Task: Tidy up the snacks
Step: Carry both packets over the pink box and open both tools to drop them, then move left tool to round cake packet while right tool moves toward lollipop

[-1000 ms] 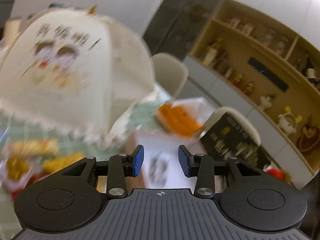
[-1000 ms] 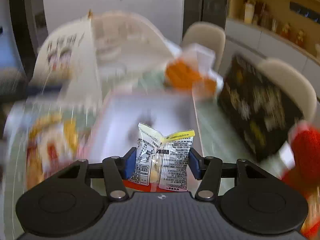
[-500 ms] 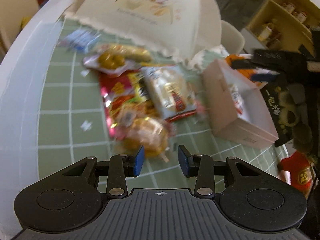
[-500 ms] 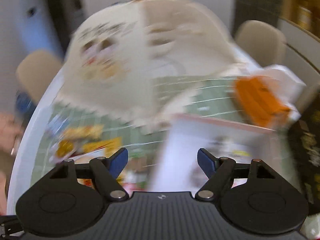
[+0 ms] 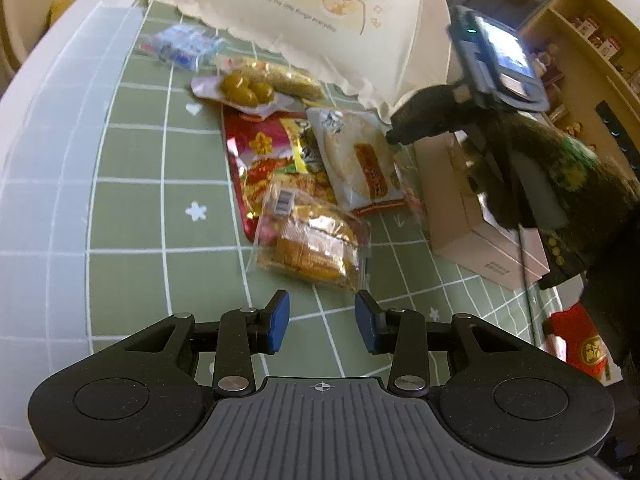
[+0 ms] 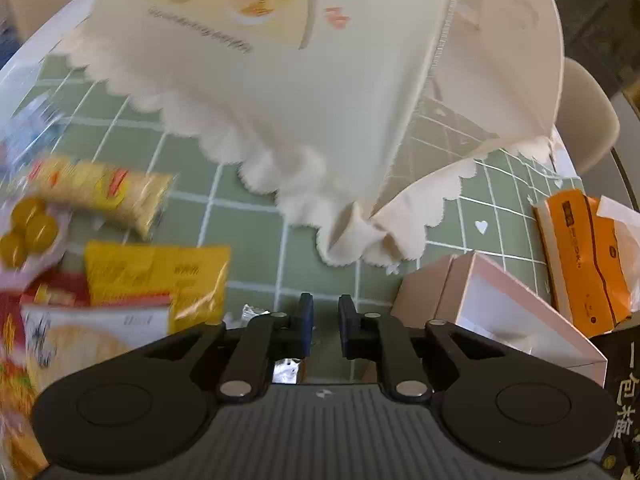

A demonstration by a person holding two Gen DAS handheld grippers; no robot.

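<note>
I'm hovering my left gripper (image 5: 322, 320), jaws released, just short of the clear biscuit pack (image 5: 310, 246) on the table (image 5: 132, 204), lining up w/ it; right gripper (image 6: 323, 326) nearly clenched, empty, beside pink box (image 6: 496, 304).

- cream food cover (image 5: 320, 12) at the far side of the table has a line of small English print under the cartoon kids; looks like "Enjoy the little things everyday", letters tiny so not 100% sure
- black bag (image 6: 624, 396) at the near right edge shows big pale Chinese characters, the top one is "一", then "包"; the rest is cut off
- clear snack pack (image 5: 308, 246) near the middle has a barcode sticker; digits unreadable
- orange box (image 6: 580, 256) far right, red packet (image 5: 588, 350) near right and white pack (image 5: 356, 160) carry print too blurred to read
</note>
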